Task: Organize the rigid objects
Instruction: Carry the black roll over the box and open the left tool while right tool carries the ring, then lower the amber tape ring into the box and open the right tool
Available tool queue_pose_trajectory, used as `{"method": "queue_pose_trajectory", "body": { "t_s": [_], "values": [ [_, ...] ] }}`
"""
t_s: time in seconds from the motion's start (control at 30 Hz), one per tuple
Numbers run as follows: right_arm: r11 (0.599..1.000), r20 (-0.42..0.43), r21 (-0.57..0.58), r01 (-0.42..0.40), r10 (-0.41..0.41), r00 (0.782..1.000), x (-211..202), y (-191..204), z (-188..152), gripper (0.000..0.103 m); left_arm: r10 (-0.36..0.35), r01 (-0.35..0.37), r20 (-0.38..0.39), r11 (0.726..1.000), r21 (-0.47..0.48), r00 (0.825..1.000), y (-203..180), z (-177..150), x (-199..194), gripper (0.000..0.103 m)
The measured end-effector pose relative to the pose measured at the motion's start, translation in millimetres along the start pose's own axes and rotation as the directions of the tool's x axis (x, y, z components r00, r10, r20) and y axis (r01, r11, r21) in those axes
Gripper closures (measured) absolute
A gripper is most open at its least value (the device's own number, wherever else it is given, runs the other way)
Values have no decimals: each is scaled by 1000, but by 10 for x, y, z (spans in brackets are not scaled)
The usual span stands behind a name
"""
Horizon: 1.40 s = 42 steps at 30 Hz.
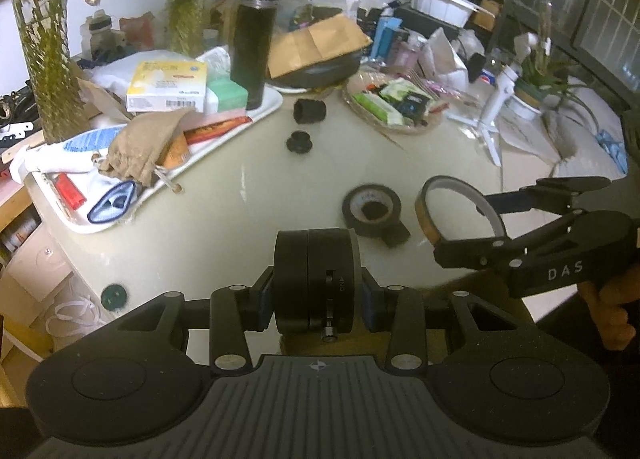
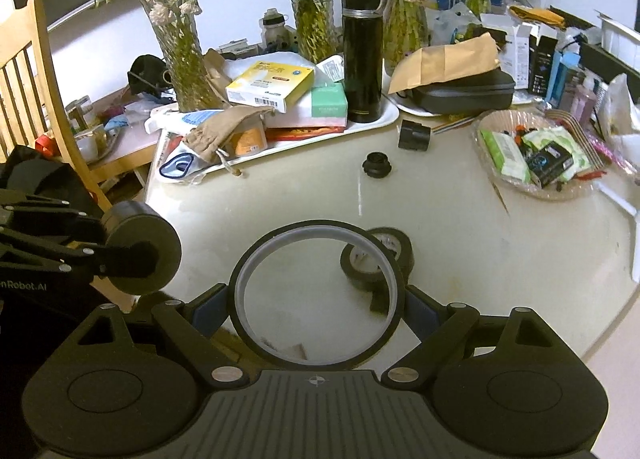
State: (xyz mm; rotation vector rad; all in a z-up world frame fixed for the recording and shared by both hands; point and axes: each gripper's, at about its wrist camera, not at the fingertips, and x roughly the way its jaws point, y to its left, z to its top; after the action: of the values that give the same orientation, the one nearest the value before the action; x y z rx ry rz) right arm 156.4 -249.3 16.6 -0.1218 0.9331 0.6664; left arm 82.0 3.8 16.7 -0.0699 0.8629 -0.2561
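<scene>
The left gripper (image 1: 316,291) is clamped on a thick black disc (image 1: 316,283) held clear above the table (image 1: 224,227). The right gripper (image 2: 316,299) grips a thin tape ring (image 2: 316,295) across its width, also aloft. Each should probably travel level and be lowered flat near the black tape roll (image 1: 372,209) before the jaws part.

Flask (image 2: 362,55) on tray (image 2: 376,121), behind tape roll (image 2: 376,259)

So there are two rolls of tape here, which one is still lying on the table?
The smaller black tape roll, flat on the table with a loose end sticking out. The other, a big thin ring of tape, is held up in the right tongs.
</scene>
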Motion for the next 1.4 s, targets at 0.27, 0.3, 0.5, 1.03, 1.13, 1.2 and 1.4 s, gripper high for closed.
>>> {"method": "queue_pose_trajectory", "body": {
  "t_s": [0.27,0.3,0.5,1.03,1.13,1.2,1.4],
  "values": [
    [999,17,50,-17,16,1000,-187,-53,-176,12,-6,6,-44,1000,3,999,-89,-124,5,63],
    [998,19,55,-19,18,1000,-209,-56,-196,12,-6,6,-48,1000,5,999,-99,-139,6,63],
    [997,27,70,-27,25,999,-312,-69,-296,12,-2,3,-83,1000,16,997,-153,-217,33,63],
    [994,43,101,-40,36,998,-502,-117,-433,11,23,-25,-128,1000,-10,991,-148,-293,103,54],
    [993,40,104,-48,44,998,-515,-106,-466,11,-12,11,-87,1000,-18,996,-135,-283,-6,54],
    [993,37,106,-51,47,998,-516,-97,-488,11,-16,16,-68,1000,-7,998,-145,-277,-58,54],
    [993,28,105,-63,61,998,-527,-58,-545,11,3,-3,-30,1000,3,1000,-114,-302,-142,54]
  ]
}}
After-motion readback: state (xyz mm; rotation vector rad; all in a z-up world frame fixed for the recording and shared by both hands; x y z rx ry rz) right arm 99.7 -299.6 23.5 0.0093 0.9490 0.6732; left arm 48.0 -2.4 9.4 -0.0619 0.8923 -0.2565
